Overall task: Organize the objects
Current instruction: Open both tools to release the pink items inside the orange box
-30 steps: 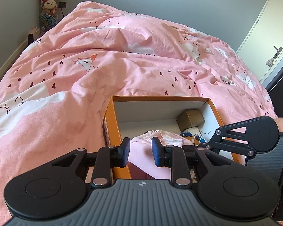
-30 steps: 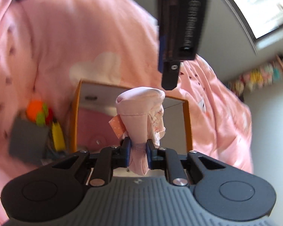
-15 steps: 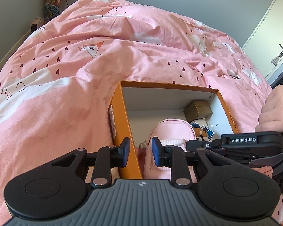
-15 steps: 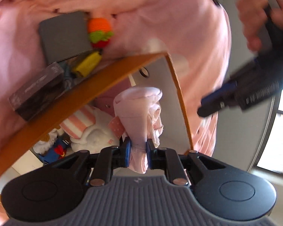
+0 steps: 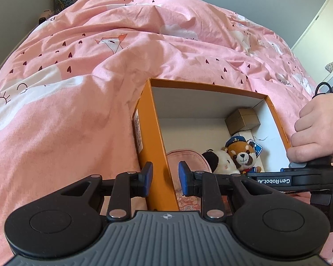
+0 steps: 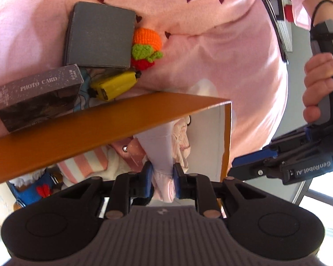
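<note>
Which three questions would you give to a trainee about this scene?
1. True or false: the PHOTO CARD box lies inside the orange box.
2. What is between the jaws of the right gripper? A. the pink pouch; B. a yellow toy; C. a grey book.
3. How many plush toys does the left wrist view show in the orange box?

Key
1. False: it lies outside, on the pink bedspread.
2. A; these jaws are opening, with the pouch between them.
3. Two: the red panda plush and the white plush.
</note>
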`<action>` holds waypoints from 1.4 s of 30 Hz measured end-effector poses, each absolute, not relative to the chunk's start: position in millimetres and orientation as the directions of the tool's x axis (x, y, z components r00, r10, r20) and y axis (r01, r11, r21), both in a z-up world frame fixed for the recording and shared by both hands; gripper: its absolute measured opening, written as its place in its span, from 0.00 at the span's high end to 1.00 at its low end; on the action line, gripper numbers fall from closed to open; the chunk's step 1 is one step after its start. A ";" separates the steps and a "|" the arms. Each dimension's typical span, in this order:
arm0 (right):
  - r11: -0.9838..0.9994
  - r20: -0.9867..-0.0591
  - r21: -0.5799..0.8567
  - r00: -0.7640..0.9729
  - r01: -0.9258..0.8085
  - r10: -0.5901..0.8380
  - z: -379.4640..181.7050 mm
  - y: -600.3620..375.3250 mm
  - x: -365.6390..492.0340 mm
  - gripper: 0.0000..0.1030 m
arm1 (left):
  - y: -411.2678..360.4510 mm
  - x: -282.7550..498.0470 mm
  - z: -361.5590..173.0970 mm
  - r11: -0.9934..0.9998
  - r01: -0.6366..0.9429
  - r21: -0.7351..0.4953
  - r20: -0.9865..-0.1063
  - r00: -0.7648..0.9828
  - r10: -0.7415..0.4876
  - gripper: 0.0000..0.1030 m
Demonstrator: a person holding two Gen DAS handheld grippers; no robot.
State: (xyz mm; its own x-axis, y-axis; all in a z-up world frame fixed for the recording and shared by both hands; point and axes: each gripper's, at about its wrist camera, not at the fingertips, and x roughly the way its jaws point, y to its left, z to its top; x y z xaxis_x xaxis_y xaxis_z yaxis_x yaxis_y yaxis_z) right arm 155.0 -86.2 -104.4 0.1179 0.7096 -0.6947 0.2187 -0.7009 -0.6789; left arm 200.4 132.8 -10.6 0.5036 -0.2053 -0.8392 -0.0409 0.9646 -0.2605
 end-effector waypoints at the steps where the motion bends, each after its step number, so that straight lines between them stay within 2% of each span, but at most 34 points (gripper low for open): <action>1: -0.708 -0.699 -0.676 0.126 0.204 0.704 -102.4 -85.5 154.5 0.76 | 131.1 201.0 -11.6 0.966 -0.036 -0.257 -0.841 0.501 -0.205 0.70; 3: -0.722 -0.706 -0.674 0.151 0.157 0.692 -95.6 -84.1 153.2 0.71 | 128.6 202.2 -13.7 0.968 -0.033 -0.249 -0.845 0.497 -0.200 0.65; 6: -0.752 -0.732 -0.659 0.203 0.033 0.650 -83.0 -81.0 154.0 0.71 | 125.1 203.3 -17.2 0.972 -0.027 -0.234 -0.853 0.486 -0.192 0.54; 10: -0.734 -0.795 -0.607 0.242 -0.305 0.556 -61.9 -61.2 158.0 0.71 | 121.2 203.8 -22.6 0.976 -0.023 -0.218 -0.863 0.472 -0.181 0.48; 14: -0.553 -0.856 -0.469 0.200 -0.688 0.478 -39.5 -31.4 178.7 0.71 | 118.1 203.8 -30.1 0.979 -0.028 -0.200 -0.873 0.459 -0.165 0.46; 17: -0.390 -0.877 -0.351 0.153 -0.852 0.455 -29.2 -15.0 199.9 0.70 | 116.1 205.5 -34.7 0.981 -0.028 -0.190 -0.878 0.452 -0.157 0.43; 18: -0.340 -0.887 -0.303 0.133 -0.890 0.442 -27.7 -9.9 207.0 0.65 | 115.4 206.7 -36.5 0.982 -0.027 -0.186 -0.881 0.446 -0.155 0.43; 21: -0.242 -0.908 -0.190 0.077 -0.951 0.411 -32.3 1.8 221.6 0.65 | 113.2 209.2 -42.2 0.984 -0.024 -0.177 -0.890 0.430 -0.150 0.42; 24: -0.207 -0.917 -0.163 0.071 -0.965 0.393 -46.4 5.5 226.2 0.65 | 110.9 211.4 -48.3 0.986 -0.022 -0.165 -0.900 0.413 -0.141 0.41; 27: -0.072 -0.933 -0.038 0.010 -0.997 0.361 -47.4 2.2 245.9 0.71 | 108.7 211.4 -53.1 0.989 -0.016 -0.146 -0.907 0.402 -0.127 0.41; 34: 0.093 -0.926 0.093 -0.052 -0.991 0.374 -39.5 -19.2 274.6 0.77 | 107.3 211.7 -54.1 0.992 -0.009 -0.128 -0.911 0.395 -0.114 0.41; 42: 0.119 -0.913 0.132 -0.074 -0.984 0.400 -54.9 -6.4 267.1 0.77 | 104.4 210.5 -46.1 0.994 -0.009 -0.113 -0.905 0.414 -0.100 0.41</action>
State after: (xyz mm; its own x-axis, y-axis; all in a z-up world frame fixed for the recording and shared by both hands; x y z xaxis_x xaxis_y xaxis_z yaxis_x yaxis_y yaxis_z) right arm 267.1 -6.4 -54.9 -0.0741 0.4001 -0.9135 -0.9841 0.1192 0.1320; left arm 210.5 104.4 -46.1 0.4138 -0.0996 -0.9049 -0.0089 0.9935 -0.1134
